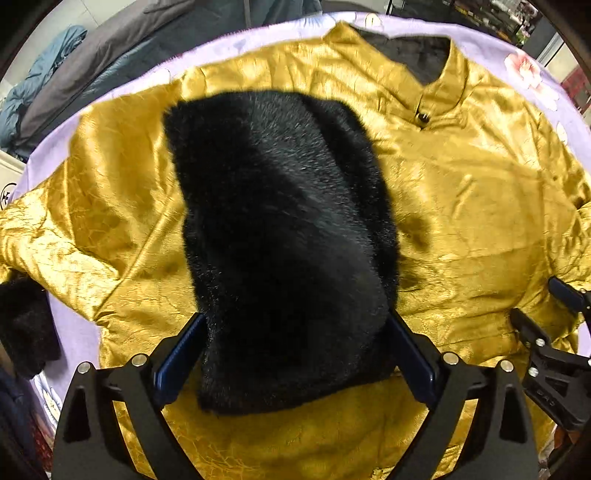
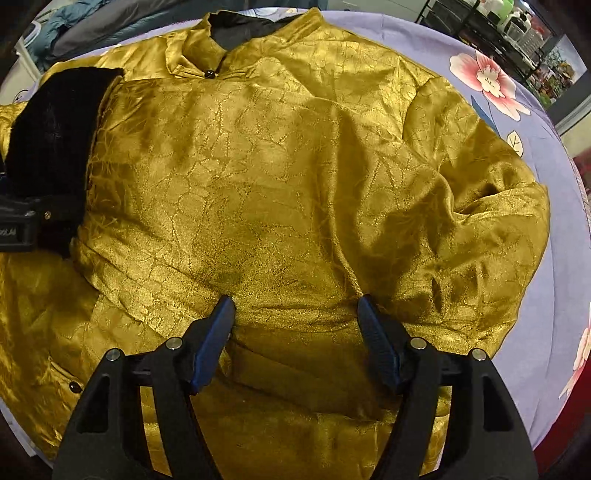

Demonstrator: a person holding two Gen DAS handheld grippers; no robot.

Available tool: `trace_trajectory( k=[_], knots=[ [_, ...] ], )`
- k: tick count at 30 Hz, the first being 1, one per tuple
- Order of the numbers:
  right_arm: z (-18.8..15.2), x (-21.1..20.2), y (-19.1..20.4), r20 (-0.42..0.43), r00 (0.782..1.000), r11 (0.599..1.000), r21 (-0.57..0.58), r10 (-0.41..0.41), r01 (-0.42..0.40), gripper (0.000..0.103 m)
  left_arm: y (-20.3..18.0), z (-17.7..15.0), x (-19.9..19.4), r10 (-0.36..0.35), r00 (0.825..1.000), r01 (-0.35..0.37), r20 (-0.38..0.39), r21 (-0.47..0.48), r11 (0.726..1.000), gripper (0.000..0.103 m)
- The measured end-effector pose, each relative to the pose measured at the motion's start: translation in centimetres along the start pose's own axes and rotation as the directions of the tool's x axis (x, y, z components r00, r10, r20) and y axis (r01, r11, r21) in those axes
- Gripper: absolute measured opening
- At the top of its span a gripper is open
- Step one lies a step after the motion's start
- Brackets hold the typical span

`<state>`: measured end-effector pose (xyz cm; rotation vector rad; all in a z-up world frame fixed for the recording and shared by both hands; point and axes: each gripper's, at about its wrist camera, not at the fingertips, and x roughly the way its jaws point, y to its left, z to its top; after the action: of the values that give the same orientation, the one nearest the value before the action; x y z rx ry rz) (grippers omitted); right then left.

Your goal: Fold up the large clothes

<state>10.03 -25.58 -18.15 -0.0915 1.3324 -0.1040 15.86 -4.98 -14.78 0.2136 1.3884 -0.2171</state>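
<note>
A large golden-yellow satin jacket (image 1: pixel 461 206) lies spread on a lilac floral sheet, collar with a dark button (image 1: pixel 423 118) at the far side. A black fur cuff (image 1: pixel 284 240) of a folded-in sleeve lies across its front. My left gripper (image 1: pixel 295 321) stands open with the fur cuff between its blue fingers (image 1: pixel 181 354); I cannot tell whether they press it. My right gripper (image 2: pixel 295 306) is open just above the jacket's body (image 2: pixel 295 184), holding nothing. The fur cuff (image 2: pixel 51 140) and the left gripper's body show at the left of the right wrist view.
The lilac sheet (image 2: pixel 546 295) with pink flowers (image 2: pixel 487 81) covers the surface. Grey and blue bedding (image 1: pixel 85 74) is piled beyond the far left edge. A second black fur cuff (image 1: pixel 26 325) lies at the left. Shelving (image 2: pixel 498 29) stands at the far right.
</note>
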Motion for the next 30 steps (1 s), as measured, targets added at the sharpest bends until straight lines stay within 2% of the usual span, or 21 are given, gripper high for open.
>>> trace_trajectory(
  k=[4, 9, 13, 15, 16, 18, 19, 22, 24, 26, 27, 28, 30],
  knots=[
    [1.4, -0.6, 0.8, -0.007, 1.0, 1.0, 0.015, -0.008, 0.008, 0.07, 1.4, -1.1, -3.0, -0.037, 0.996, 0.042, 0.084, -0.054, 0.998, 0.092],
    [0.8, -3.9, 0.5, 0.064, 0.995, 0.994, 0.081, 0.072, -0.077, 0.07, 5.3, -4.2, -5.7, -0.082, 0.985, 0.108, 0.154, -0.169, 0.98, 0.092],
    [-0.3, -5.4, 0.6, 0.073, 0.987, 0.981, 0.121, 0.143, -0.151, 0.07, 11.6, -7.1, -6.2, -0.069, 0.987, 0.116, 0.148, -0.338, 0.934, 0.092],
    [-1.6, -6.1, 1.1, 0.073, 0.984, 0.976, 0.132, 0.164, -0.173, 0.07, 14.8, -9.1, -6.1, -0.039, 0.989, 0.098, 0.146, -0.421, 0.902, 0.092],
    [-2.2, -6.3, 1.2, 0.071, 0.982, 0.974, 0.137, 0.173, -0.181, 0.07, 16.8, -10.3, -6.0, -0.022, 0.989, 0.088, 0.143, -0.472, 0.877, 0.092],
    [-3.2, -6.4, 1.4, 0.054, 0.98, 0.97, 0.143, 0.191, -0.197, 0.07, 20.9, -12.8, -5.7, -0.012, 0.991, 0.088, 0.133, -0.58, 0.81, 0.09],
    [-3.8, -6.4, 1.6, 0.045, 0.98, 0.97, 0.144, 0.193, -0.198, 0.07, 22.5, -13.6, -5.6, -0.019, 0.991, 0.098, 0.132, -0.625, 0.775, 0.09],
    [-4.9, -6.5, 2.2, 0.025, 0.981, 0.972, 0.133, 0.193, -0.194, 0.07, 27.5, -16.2, -5.6, -0.044, 0.985, 0.159, 0.169, -0.762, 0.627, 0.089],
    [-4.8, -6.5, 2.5, 0.018, 0.982, 0.974, 0.126, 0.186, -0.187, 0.07, 29.7, -16.8, -6.0, -0.041, 0.977, 0.196, 0.209, -0.806, 0.559, 0.089],
    [-4.5, -6.6, 2.7, 0.021, 0.982, 0.974, 0.124, 0.187, -0.188, 0.07, 31.2, -16.6, -6.4, -0.01, 0.974, 0.197, 0.226, -0.826, 0.528, 0.089],
    [-4.3, -6.7, 2.8, 0.022, 0.982, 0.975, 0.121, 0.186, -0.187, 0.07, 31.7, -16.3, -6.5, 0.004, 0.974, 0.192, 0.228, -0.831, 0.522, 0.089],
    [-4.2, -6.7, 2.9, 0.023, 0.983, 0.976, 0.117, 0.184, -0.186, 0.07, 32.3, -15.7, -6.5, 0.027, 0.974, 0.178, 0.224, -0.835, 0.521, 0.089],
    [-4.0, -6.9, 3.4, 0.023, 0.983, 0.977, 0.109, 0.184, -0.185, 0.07, 32.5, -14.1, -5.9, 0.027, 0.977, 0.164, 0.212, -0.826, 0.54, 0.089]
  ],
)
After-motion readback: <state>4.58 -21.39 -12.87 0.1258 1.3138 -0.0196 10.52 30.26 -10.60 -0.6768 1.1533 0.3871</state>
